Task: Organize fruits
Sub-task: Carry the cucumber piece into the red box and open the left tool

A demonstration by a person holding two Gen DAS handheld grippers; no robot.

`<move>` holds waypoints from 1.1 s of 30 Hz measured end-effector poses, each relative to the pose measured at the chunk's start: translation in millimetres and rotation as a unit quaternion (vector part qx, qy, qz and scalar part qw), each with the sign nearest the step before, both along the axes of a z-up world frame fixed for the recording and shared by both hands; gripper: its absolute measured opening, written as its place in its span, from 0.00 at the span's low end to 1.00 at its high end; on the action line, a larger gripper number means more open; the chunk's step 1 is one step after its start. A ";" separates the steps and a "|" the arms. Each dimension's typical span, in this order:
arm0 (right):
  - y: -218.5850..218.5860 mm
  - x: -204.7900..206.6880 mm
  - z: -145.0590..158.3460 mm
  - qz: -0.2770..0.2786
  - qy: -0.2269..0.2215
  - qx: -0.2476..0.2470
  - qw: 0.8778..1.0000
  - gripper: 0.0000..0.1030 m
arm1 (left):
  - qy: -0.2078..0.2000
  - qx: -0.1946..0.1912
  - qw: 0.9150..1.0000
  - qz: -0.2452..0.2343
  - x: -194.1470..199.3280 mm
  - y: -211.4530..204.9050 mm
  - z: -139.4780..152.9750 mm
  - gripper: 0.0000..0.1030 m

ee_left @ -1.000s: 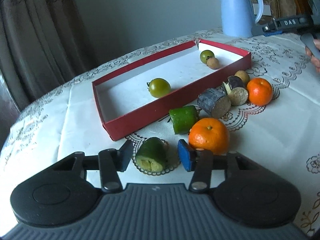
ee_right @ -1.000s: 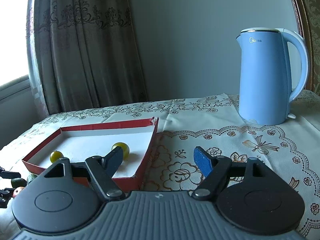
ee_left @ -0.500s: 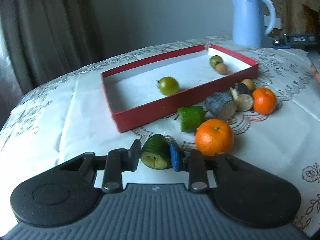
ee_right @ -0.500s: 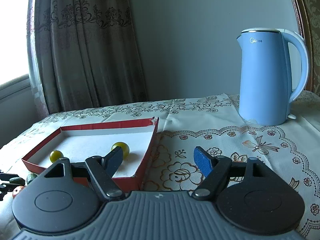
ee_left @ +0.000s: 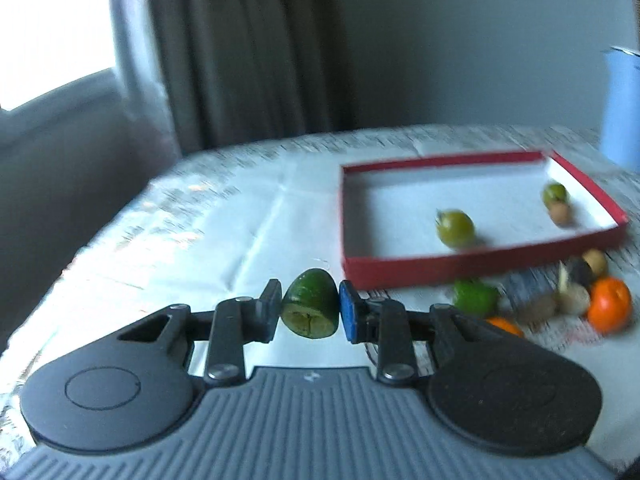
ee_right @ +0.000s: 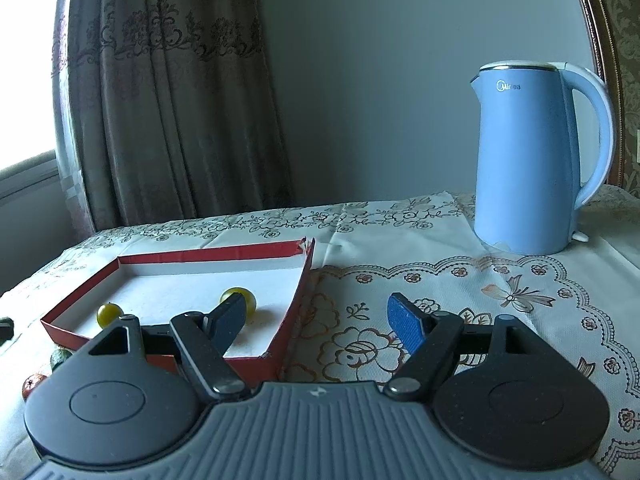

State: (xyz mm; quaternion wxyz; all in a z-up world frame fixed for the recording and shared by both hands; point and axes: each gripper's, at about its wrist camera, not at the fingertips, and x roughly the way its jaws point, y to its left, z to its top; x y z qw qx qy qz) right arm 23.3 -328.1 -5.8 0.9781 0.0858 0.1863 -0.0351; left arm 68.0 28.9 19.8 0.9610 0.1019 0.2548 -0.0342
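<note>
Left tongs (ee_left: 309,313) grip cucumber piece (ee_left: 310,308); right tongs (ee_right: 316,320) gape (kettle (ee_right: 528,160) beyond)

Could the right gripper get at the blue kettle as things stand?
Probably yes: the right gripper is open and empty, and only bare tablecloth lies between it and the blue kettle.

A table (ee_right: 440,224) under a floral cloth bears a red tray (ee_left: 480,266), loose fruit pieces (ee_left: 610,308) and a blue kettle (ee_right: 528,156).
</note>
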 end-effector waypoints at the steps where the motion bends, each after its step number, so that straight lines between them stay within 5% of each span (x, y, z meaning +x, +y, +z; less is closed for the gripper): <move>1: -0.3 0.2 0.0 0.000 0.000 0.000 1.000 0.75 | -0.008 0.000 1.000 0.010 -1.5 -2.3 1.6 0.27; 15: -0.3 1.0 0.2 0.001 -0.001 0.000 1.000 0.75 | -0.046 -0.004 0.998 0.044 10.1 -34.4 19.2 0.27; 33: 4.2 2.1 0.0 0.014 0.002 -0.001 1.000 0.75 | -0.015 0.012 0.998 0.067 88.2 -61.3 0.7 0.27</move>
